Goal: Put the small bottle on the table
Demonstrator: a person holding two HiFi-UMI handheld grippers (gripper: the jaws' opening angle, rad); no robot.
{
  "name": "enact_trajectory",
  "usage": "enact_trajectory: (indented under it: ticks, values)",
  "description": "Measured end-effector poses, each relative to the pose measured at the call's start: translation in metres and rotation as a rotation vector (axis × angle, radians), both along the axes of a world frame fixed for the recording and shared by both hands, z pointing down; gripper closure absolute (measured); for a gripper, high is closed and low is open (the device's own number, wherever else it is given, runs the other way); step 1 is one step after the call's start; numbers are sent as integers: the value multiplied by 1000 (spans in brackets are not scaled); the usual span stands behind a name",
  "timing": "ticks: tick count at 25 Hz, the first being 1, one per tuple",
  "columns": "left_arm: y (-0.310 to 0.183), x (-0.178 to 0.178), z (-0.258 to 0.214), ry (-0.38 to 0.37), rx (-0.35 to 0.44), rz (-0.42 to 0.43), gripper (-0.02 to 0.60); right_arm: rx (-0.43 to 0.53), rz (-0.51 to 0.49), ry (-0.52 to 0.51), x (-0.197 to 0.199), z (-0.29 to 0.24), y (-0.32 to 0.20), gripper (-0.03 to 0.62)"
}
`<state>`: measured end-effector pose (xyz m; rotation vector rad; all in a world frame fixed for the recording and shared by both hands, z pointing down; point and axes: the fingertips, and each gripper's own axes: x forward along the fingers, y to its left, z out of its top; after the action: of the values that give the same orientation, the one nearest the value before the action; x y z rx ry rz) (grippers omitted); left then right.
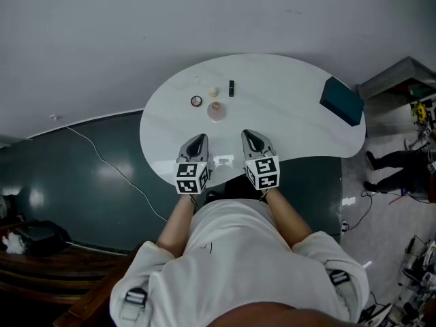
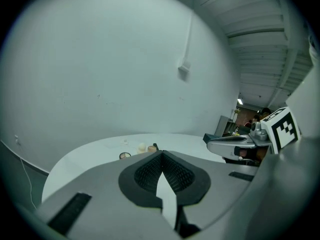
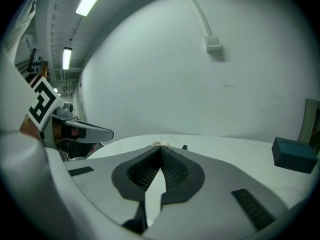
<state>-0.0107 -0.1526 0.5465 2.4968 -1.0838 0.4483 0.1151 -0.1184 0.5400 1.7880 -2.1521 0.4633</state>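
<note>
On the white table (image 1: pixel 286 125) stand several small things: a pale pinkish small bottle (image 1: pixel 216 109) on a clear round base, a cream round piece (image 1: pixel 213 92), a dark-rimmed disc (image 1: pixel 196 101) and a short black stick (image 1: pixel 231 88). My left gripper (image 1: pixel 198 142) and right gripper (image 1: pixel 251 137) hover side by side over the near table edge, just short of the bottle. Both are shut with nothing between the jaws. In the left gripper view the shut left gripper (image 2: pixel 161 155) points toward the small things (image 2: pixel 148 148). In the right gripper view the right gripper (image 3: pixel 160 149) is also shut.
A teal box (image 1: pixel 342 101) lies at the table's right end, also in the right gripper view as the teal box (image 3: pixel 294 155). A cable (image 1: pixel 109 162) runs over the dark floor at left. A plain wall stands behind the table.
</note>
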Motion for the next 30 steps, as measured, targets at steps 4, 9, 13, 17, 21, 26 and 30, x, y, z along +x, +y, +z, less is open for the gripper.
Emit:
enact_trajectory:
  ticks: [4, 9, 13, 17, 21, 26, 30]
  values:
    - [-2, 1, -26, 29, 46, 2, 569, 62, 3, -11, -3, -30, -3, 597]
    - [-3, 3, -62, 75, 101, 23, 569, 140, 2, 7, -6, -67, -8, 595]
    - [-7, 3, -92, 89, 169, 35, 569, 190, 4, 43, -4, -95, -9, 595]
    - [-10, -1, -115, 97, 213, 29, 569, 240, -1, 50, -4, -121, -9, 597]
    - [-13, -2, -131, 108, 248, 25, 569, 278, 3, 48, -2, -137, -10, 595]
    - [-16, -6, -140, 101, 281, 15, 569, 293, -1, 51, -5, -144, -14, 595]
    - [-17, -9, -140, 97, 286, 9, 569, 289, -4, 55, -7, -143, -15, 595]
